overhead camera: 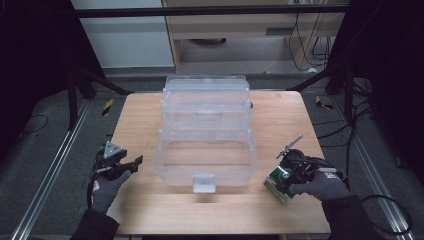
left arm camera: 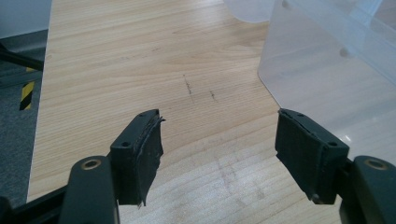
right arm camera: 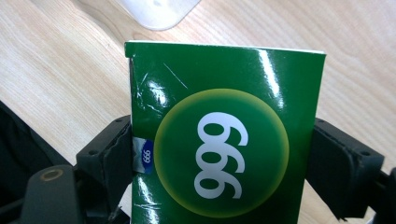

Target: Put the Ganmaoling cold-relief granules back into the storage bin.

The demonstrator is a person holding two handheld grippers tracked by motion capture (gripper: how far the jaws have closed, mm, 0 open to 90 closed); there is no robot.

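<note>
My right gripper (right arm camera: 219, 154) clenches a glossy green cardboard box (right arm camera: 224, 140) printed 999, at four o'clock on the pale wooden table (overhead camera: 280, 120). My left gripper (left arm camera: 219, 154) gapes empty at eight o'clock, beside the clear plastic tiered storage box (overhead camera: 206, 130) at centre.

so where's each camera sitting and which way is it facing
high view: fixed above the person's side, looking forward and down on the wooden table and clear storage box; gloved hands, left gripper and right gripper show.
left gripper view: rides the left gripper, facing the tabletop beside the box wall; black fingers apart.
right gripper view: rides the right gripper, facing the green 999 box it clamps.
All three share the table.
</note>
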